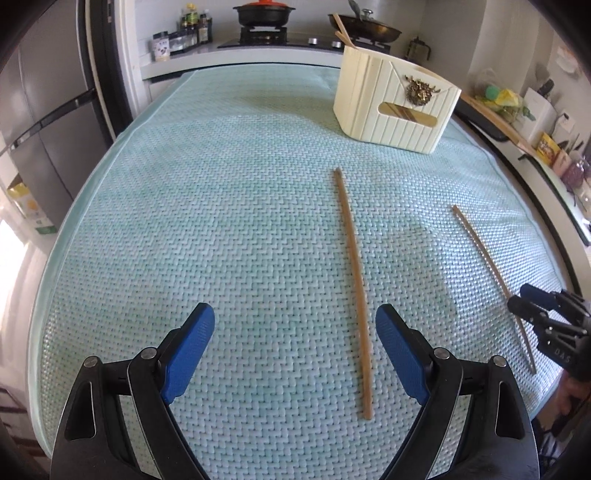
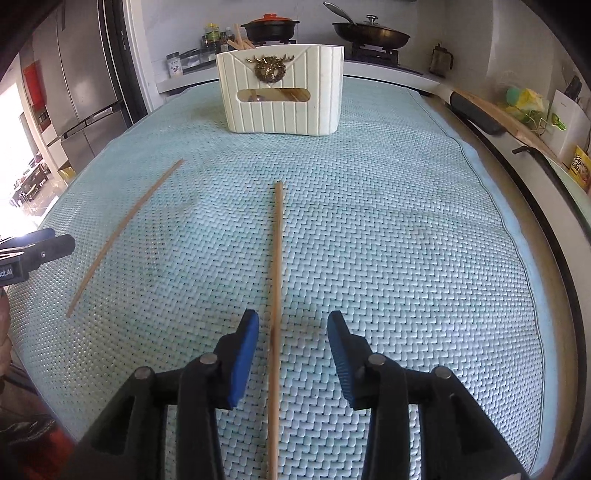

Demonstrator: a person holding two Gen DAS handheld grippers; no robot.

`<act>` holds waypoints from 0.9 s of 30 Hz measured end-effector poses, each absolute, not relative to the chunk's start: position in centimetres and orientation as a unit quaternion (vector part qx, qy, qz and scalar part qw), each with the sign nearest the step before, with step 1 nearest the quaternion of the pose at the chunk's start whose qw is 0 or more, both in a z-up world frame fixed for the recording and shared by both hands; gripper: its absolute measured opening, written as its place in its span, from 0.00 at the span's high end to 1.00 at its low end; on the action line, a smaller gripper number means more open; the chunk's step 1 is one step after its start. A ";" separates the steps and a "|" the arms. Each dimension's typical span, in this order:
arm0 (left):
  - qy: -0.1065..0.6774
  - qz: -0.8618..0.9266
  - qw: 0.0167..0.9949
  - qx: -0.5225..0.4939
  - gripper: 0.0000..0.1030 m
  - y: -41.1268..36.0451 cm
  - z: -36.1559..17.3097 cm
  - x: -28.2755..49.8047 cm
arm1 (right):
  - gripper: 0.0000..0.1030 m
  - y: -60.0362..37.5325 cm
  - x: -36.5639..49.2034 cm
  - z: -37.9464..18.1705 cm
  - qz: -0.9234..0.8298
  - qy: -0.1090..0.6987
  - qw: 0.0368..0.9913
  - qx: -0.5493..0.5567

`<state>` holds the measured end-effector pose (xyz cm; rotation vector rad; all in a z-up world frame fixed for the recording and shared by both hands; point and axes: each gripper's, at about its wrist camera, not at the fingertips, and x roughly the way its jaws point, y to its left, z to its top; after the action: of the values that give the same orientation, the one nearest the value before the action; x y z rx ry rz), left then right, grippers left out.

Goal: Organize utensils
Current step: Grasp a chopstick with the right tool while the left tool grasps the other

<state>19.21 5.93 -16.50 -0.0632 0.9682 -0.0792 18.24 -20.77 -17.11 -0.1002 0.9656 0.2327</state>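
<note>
While one chopstick (image 2: 275, 325) lies flat on the woven mat (image 2: 406, 258) between our right gripper's (image 2: 293, 345) parted jaws, untouched, we judge pickup is next: close, lift, carry to the holder (image 2: 280, 107). Our left gripper (image 1: 295, 350) gapes empty beside the other chopstick (image 1: 356, 288).

matt wooden chopsticks (image 2: 275, 295), woven mat (image 2: 406, 258)

Home kitchen, gas stove (image 1: 263, 34) with pans, tall fridge (image 2: 85, 88), probably spice jars (image 1: 184, 35)
</note>
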 end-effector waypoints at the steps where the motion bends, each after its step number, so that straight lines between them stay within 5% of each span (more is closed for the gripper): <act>1: 0.467 -0.040 0.883 -0.028 0.13 5.9 -16.6 19.5 | 0.62 -20.7 18.3 -17.1 0.113 0.464 0.877 -0.050; 13: 0.490 -0.045 0.871 0.003 0.16 4.4 -18.9 25.6 | 0.62 -19.8 20.9 -17.5 0.123 0.474 0.868 -0.080; 27: 0.509 -0.072 0.857 0.032 0.38 2.4 -18.4 31.8 | 0.70 -16.3 28.8 -17.5 0.166 0.491 0.848 -0.111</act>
<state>31.77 2.44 -18.37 0.0673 1.0687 -0.1504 28.81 -16.35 -17.51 -0.2338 1.0346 0.3507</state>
